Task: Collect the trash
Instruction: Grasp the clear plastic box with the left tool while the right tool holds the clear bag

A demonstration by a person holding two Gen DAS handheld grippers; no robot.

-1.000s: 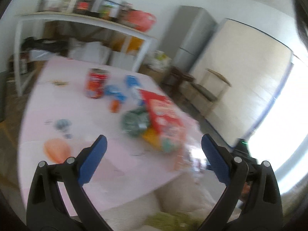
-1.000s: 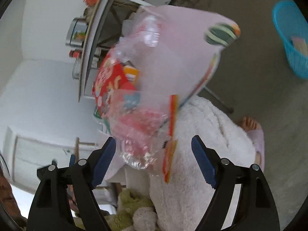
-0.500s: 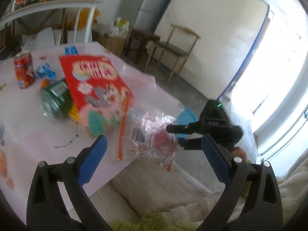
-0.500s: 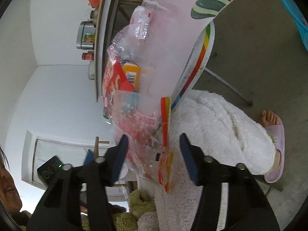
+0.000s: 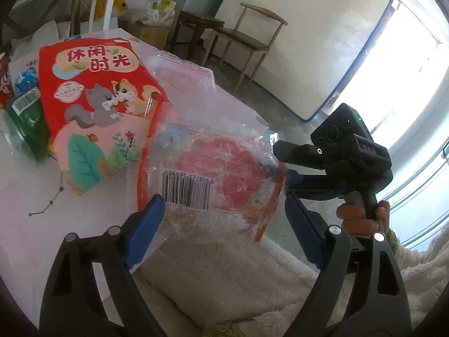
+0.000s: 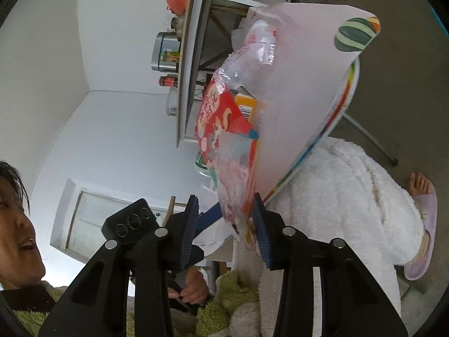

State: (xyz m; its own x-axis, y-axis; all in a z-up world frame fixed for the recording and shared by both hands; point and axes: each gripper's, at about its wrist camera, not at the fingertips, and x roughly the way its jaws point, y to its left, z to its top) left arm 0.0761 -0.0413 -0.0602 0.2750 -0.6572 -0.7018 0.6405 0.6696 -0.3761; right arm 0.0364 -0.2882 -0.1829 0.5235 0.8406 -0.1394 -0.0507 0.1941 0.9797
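At table's edge, right tool (image 6: pixel 227 230) closing around clear wrapper (image 6: pixel 238 174).

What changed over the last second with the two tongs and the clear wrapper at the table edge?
The left tongs swung from the middle of the table down to the clear wrapper; they are closing, pads not yet on it. The right tongs narrowed around the wrapper's edge and are closing further; a firm pinch is unclear. The wrapper, red snack bag and green can stayed on the pink table.
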